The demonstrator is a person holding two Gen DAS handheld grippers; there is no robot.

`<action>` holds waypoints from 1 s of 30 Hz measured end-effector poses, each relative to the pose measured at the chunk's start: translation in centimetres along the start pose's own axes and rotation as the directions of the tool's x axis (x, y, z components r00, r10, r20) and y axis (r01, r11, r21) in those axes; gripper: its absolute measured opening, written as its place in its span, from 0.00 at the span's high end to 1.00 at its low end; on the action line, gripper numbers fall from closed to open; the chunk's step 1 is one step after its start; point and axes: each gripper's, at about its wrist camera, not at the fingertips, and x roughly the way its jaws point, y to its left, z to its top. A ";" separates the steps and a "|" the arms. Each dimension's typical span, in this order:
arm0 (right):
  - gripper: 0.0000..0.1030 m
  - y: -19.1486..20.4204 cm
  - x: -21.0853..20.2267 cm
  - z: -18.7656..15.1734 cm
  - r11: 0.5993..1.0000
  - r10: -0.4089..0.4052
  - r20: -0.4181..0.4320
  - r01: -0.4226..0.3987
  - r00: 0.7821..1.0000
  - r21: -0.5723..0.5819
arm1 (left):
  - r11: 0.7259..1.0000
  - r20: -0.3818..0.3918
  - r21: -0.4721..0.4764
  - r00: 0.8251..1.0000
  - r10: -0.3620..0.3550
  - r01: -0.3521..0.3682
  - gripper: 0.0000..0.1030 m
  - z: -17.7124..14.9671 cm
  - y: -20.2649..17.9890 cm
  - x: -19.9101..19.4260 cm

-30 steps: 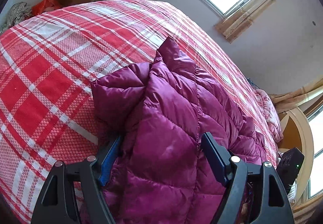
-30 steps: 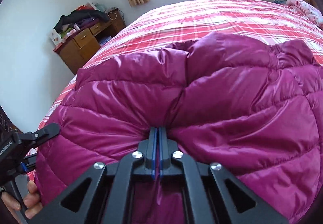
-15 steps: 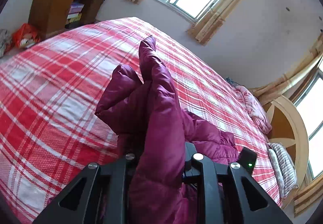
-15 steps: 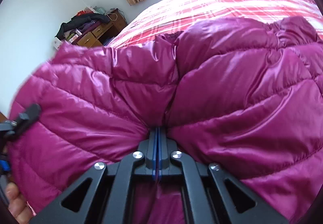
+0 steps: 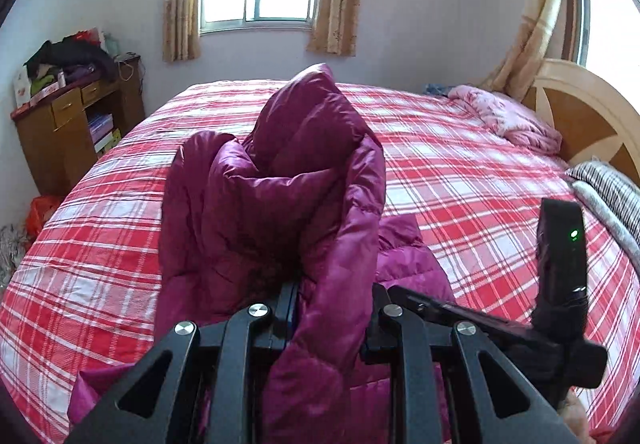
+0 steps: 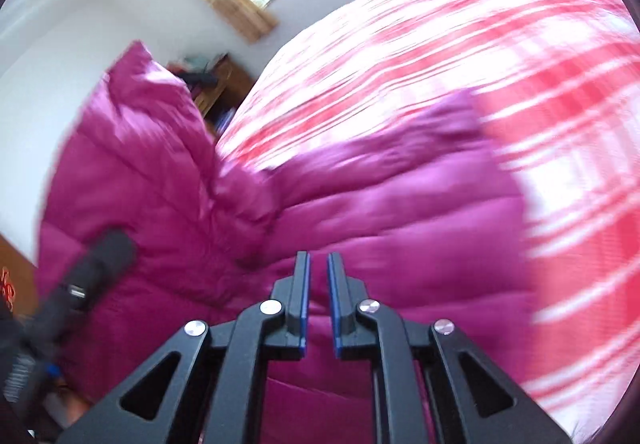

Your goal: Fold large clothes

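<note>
Left jaws: the left gripper (image 5: 334, 320) has its jaws drawn in to a narrow gap and clamped on a thick fold of the shiny magenta quilted down jacket (image 5: 280, 179); the fabric bulges out above and below the pads.
Right jaws: the right gripper (image 6: 318, 298) has its jaws opening, a slim gap between the blue-lined pads; nothing sits between them, and the jacket (image 6: 380, 203) lies just past the tips.
Jacket: one part rises from the left jaws in a crumpled column, its top end standing upright and folded over on itself; the rest lies spread on the bed, near the front edge.
Bed: the wide red-and-white plaid bedspread (image 5: 460, 171) lies flat, with broad bare stretches beyond the jacket, to its left and to its right.
Far side: a pink floral quilt (image 5: 504, 115) is bunched at the head end beside the pale wooden headboard (image 5: 576, 91), well apart from the jacket.
Right edge: a grey striped blanket (image 5: 608, 183) lies along the bed's side.
Left of bed: a brown wooden cabinet (image 5: 60, 135) piled with clothes stands against the wall, with a gap of floor between it and the mattress.
View quality: the right wrist view is motion-blurred, so fine seams there are unclear.
</note>
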 end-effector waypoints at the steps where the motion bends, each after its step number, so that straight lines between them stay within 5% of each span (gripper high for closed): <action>1: 0.86 -1.2 -0.9 0.0 1.000 -0.021 0.013 0.021 1.000 0.009 | 1.000 -0.016 0.027 1.000 -0.006 0.006 0.79 -0.6 -1.4 1.1; 10: 0.85 -6.9 -5.1 -1.0 0.998 -0.035 0.064 0.031 0.997 0.060 | 0.982 -0.077 0.188 0.996 0.045 -0.030 0.79 -5.2 -8.6 6.6; 14: 0.62 -7.9 -6.1 -1.5 0.997 -0.008 0.079 0.002 0.997 0.077 | 0.975 -0.062 0.218 0.997 0.053 -0.039 0.79 -6.9 -9.4 7.7; 20: 0.60 -7.3 -6.7 -0.4 0.994 0.083 0.109 -0.091 0.991 0.068 | 0.970 -0.076 0.243 0.996 0.046 -0.027 0.79 -7.1 -9.6 8.3; 22: 0.65 -6.0 -4.7 0.7 0.995 0.102 0.071 -0.103 0.992 0.004 | 0.971 -0.068 0.239 0.997 0.034 -0.017 0.76 -6.9 -9.3 7.7; 23: 0.82 -5.6 -3.6 1.1 0.996 0.084 0.037 -0.084 0.996 -0.014 | 0.971 -0.066 0.240 0.997 0.026 -0.010 0.76 -6.9 -9.3 7.3; 24: 0.89 -5.3 -2.1 1.4 0.997 0.068 -0.006 -0.069 0.998 -0.031 | 0.971 -0.071 0.240 0.997 0.017 0.001 0.75 -6.8 -9.1 6.5; 30: 0.93 -4.3 2.0 1.6 0.996 -0.008 -0.108 -0.002 0.994 -0.092 | 0.957 -0.098 0.255 0.988 -0.119 0.141 0.70 -7.1 -6.1 -1.6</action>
